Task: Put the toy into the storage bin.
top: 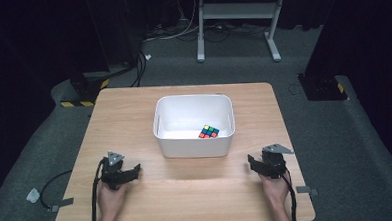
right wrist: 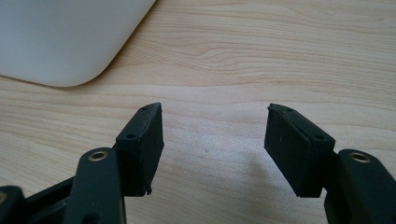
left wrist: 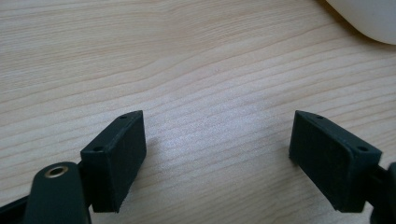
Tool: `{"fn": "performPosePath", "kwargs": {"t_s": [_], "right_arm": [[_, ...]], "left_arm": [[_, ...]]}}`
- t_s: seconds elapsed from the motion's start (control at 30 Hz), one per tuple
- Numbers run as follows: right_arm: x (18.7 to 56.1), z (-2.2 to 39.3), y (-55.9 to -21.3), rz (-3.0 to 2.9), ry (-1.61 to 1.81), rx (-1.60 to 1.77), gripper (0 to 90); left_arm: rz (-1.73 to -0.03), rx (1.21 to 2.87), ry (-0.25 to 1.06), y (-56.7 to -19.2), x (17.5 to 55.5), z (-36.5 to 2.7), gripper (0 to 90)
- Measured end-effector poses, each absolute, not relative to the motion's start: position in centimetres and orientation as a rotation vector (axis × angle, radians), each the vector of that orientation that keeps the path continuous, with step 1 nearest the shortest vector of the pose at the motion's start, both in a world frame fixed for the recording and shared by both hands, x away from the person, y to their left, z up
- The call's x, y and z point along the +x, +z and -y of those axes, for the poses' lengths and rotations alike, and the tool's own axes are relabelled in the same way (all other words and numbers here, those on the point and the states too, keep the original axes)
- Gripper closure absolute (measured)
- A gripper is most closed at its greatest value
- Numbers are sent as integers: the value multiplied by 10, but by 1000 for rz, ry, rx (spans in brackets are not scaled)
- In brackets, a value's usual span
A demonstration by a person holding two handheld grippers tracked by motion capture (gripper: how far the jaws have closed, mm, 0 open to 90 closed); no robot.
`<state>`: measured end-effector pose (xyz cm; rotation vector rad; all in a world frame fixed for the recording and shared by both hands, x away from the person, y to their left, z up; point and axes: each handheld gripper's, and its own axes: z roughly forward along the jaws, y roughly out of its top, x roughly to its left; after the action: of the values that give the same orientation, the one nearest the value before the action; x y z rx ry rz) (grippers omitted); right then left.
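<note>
Puzzle cube [top: 209, 131], the twisty kind with coloured stickers in blue, green, yellow, orange and red, lies inside the white plastic tub [top: 194, 143] at mid-table, near the tub's front wall and right of its middle. It looks light, rigid and hard-edged, so it should not crush or deform under the pads. The glossy faces may be a little slippery, and the layers can twist if squeezed off-centre. The safest hold seems to be across two opposite flat faces, square on, reaching down from above because the tub walls block a sideways approach.

Left gripper [left wrist: 217, 140] rests near the front left of the wooden table [top: 134, 108], its jaws spread apart with bare wood between them and nothing held. Right gripper [right wrist: 214, 140] sits at the front right, likewise parted and empty in its own view, a corner of the tub just ahead. Both are well apart from the cube.

No brand, label or readable writing shows anywhere.
</note>
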<state>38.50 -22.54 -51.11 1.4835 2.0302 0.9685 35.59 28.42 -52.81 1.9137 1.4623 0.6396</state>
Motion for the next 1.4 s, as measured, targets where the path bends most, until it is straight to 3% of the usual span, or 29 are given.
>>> {"fn": "performPosePath", "kwargs": {"t_s": [1.4], "right_arm": [[388, 218, -523, -2039, 870, 1463, 335]], "left_arm": [[-1464, 1913, 641, -528, 356, -284, 187]]}}
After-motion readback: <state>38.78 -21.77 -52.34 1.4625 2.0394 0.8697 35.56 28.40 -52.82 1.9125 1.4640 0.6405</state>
